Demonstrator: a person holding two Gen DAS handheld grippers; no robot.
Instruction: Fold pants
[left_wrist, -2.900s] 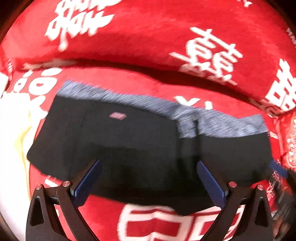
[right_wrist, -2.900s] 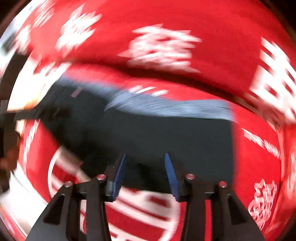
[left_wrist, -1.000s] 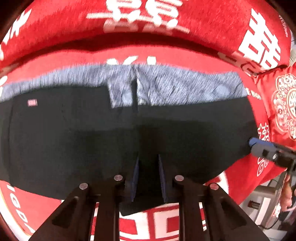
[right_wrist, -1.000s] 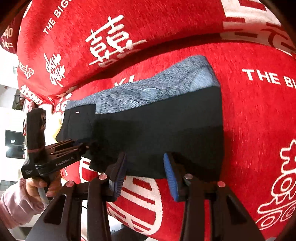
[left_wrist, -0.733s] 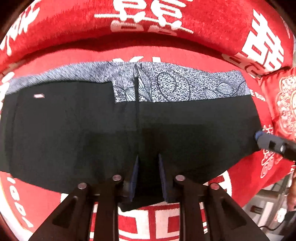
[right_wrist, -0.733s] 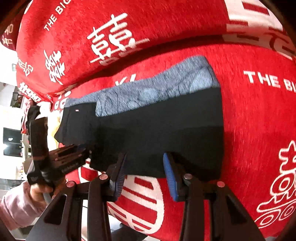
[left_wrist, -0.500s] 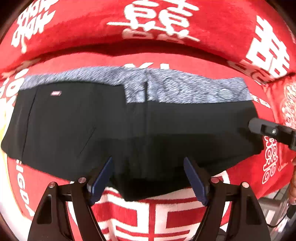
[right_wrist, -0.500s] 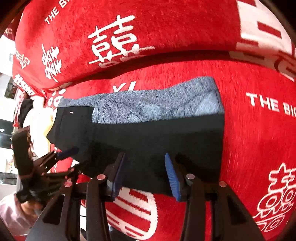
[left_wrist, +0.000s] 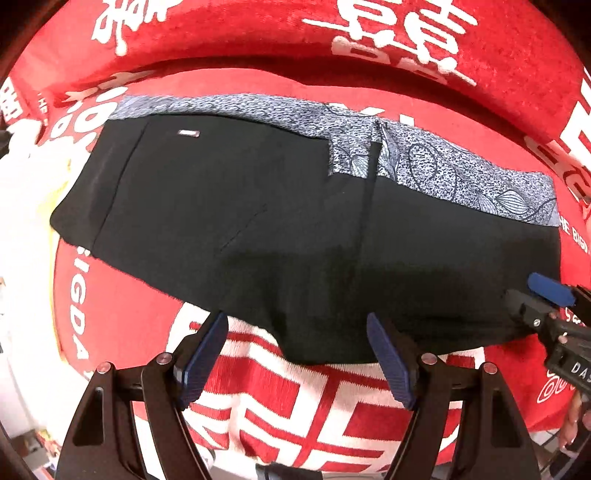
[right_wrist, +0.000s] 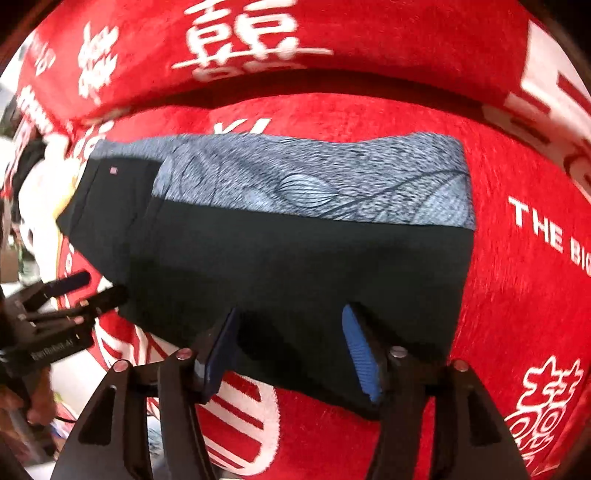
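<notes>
Black pants (left_wrist: 258, 221) with a blue-grey patterned waistband (left_wrist: 461, 173) lie folded flat on a red sofa seat (left_wrist: 122, 306). They also show in the right wrist view (right_wrist: 295, 266), waistband (right_wrist: 314, 181) at the far edge. My left gripper (left_wrist: 295, 347) is open and empty, just in front of the pants' near edge. My right gripper (right_wrist: 291, 350) is open, its fingers over the near edge of the pants, holding nothing. The right gripper shows at the right of the left wrist view (left_wrist: 550, 295), and the left gripper at the left of the right wrist view (right_wrist: 74, 291).
The sofa backrest (left_wrist: 258, 33) with white characters rises behind the pants. The seat's front edge (left_wrist: 295, 465) lies just below the grippers. A pale object (left_wrist: 29, 206) sits at the seat's left end.
My left gripper was shut on the pants' near edge, then opened and backed off toward the left. My right gripper stayed open over the near edge, shifting slightly.
</notes>
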